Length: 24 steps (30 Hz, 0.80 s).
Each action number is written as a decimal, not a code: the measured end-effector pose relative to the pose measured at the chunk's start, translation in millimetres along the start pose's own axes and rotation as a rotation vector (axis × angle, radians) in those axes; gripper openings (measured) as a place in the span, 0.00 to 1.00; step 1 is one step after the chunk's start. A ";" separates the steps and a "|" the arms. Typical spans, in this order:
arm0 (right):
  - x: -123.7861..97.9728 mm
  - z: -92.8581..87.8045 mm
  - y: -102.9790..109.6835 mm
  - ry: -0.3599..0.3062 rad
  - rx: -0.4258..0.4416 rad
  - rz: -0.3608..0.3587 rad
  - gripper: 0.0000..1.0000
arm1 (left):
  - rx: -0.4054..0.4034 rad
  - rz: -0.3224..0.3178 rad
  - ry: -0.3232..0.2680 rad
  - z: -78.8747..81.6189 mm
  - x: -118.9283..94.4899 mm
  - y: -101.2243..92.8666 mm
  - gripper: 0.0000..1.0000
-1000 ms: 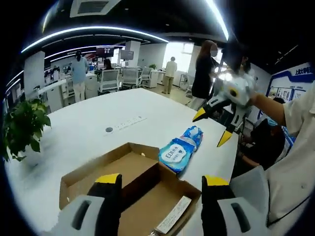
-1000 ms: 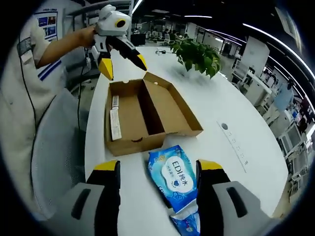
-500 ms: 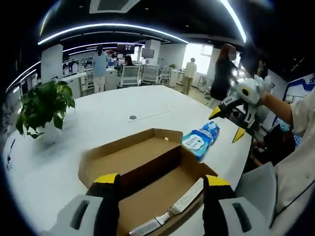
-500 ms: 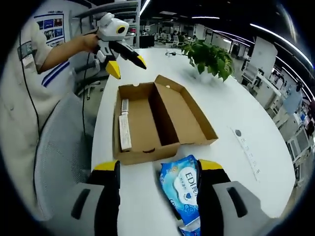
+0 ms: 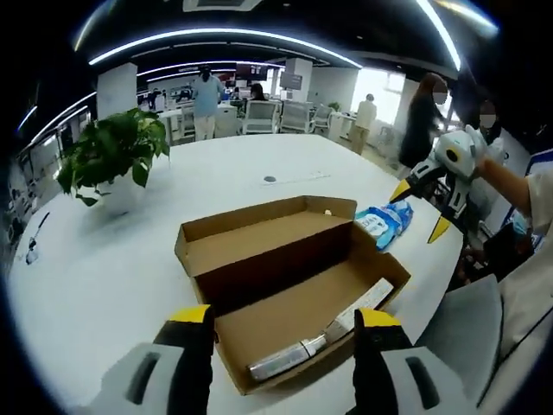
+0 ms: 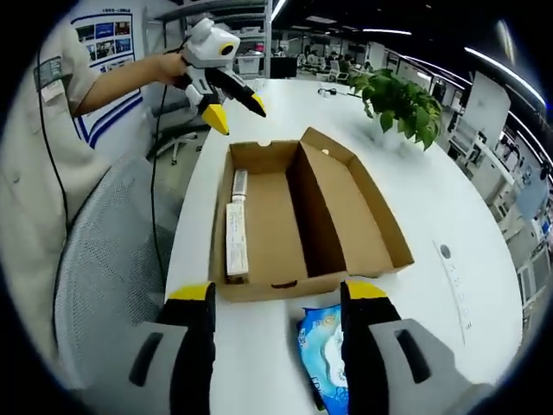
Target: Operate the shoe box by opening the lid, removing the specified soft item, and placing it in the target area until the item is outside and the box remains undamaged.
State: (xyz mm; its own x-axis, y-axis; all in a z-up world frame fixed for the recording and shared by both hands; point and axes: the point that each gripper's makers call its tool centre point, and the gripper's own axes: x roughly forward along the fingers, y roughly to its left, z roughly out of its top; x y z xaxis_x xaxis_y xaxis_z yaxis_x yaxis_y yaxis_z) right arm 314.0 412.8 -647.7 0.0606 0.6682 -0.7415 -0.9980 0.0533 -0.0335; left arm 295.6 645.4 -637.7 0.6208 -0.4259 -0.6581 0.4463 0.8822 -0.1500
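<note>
Left gripper view: 1 shoe box (image 5: 289, 285) lies open on white tabletop (image 5: 112, 285), lid folded flat so inside is reachable; 1 blue wipes pack (image 5: 383, 223) already outside, just beside box's far end. Left hand-held gripper (image 5: 281, 333) jaws apart, empty; right hand-held gripper (image 5: 432, 203) also apart, above pack. 1 plant (image 5: 108, 156). Right gripper view: same box (image 6: 302, 216), 1 paper strip (image 6: 235, 238) left inside; pack (image 6: 324, 359) between its own jaws, untouched, prob. released.

Bright overhead strip lights (image 5: 216, 39), fisheye-bent edges, perhaps slight glare.
</note>
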 end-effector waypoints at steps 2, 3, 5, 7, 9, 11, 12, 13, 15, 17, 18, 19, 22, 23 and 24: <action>4.5 0.7 1.4 0.003 0.000 0.010 0.54 | -0.010 0.012 0.008 -7.0 -0.7 3.9 0.63; 8.2 1.3 2.5 0.005 -0.003 0.016 0.54 | -0.012 0.018 0.013 -10.7 -1.3 5.8 0.62; 14.3 2.4 3.9 0.010 -0.007 0.025 0.53 | -0.025 0.035 0.024 -18.5 -2.3 10.5 0.60; 20.3 4.3 6.3 0.010 -0.009 0.040 0.53 | -0.048 0.045 0.024 -24.1 -3.3 14.3 0.59; 26.6 5.7 7.7 0.011 -0.011 0.050 0.53 | -0.062 0.061 0.027 -29.7 -4.0 18.7 0.57; 31.9 5.9 8.6 0.017 -0.015 0.057 0.53 | -0.077 0.077 0.037 -35.5 -4.3 22.6 0.54; 35.7 5.9 9.2 0.021 -0.018 0.061 0.53 | -0.081 0.081 0.039 -37.3 -4.2 23.8 0.53; 38.3 5.8 9.8 0.023 -0.019 0.066 0.52 | -0.088 0.087 0.041 -39.4 -4.1 26.0 0.52; 42.6 5.4 10.6 0.030 -0.022 0.071 0.51 | -0.095 0.112 0.058 -46.7 -3.5 31.7 0.48; 47.5 4.6 11.5 0.038 -0.031 0.076 0.51 | -0.106 0.123 0.066 -51.0 -2.7 34.5 0.45; 50.3 3.7 12.0 0.044 -0.032 0.081 0.51 | -0.114 0.126 0.068 -53.2 -2.1 35.5 0.43; 52.0 3.3 12.5 0.047 -0.032 0.084 0.51 | -0.130 0.131 0.070 -56.0 -1.5 35.9 0.42; 58.6 0.9 14.2 0.059 -0.037 0.094 0.50 | -0.171 0.143 0.073 -62.8 0.6 38.4 0.37; 61.6 -1.0 15.5 0.069 -0.043 0.100 0.50 | -0.185 0.146 0.073 -64.6 1.2 38.6 0.35; 64.8 -3.1 16.5 0.079 -0.051 0.103 0.49 | -0.199 0.151 0.071 -66.3 1.9 39.7 0.34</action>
State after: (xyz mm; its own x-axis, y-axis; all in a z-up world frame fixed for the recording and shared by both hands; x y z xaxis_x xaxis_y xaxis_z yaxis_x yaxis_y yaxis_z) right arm 301.3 454.7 -698.4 -0.0418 0.6073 -0.7934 -0.9986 -0.0520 0.0128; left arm 271.8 692.9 -693.8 0.6208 -0.2774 -0.7333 0.2118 0.9599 -0.1837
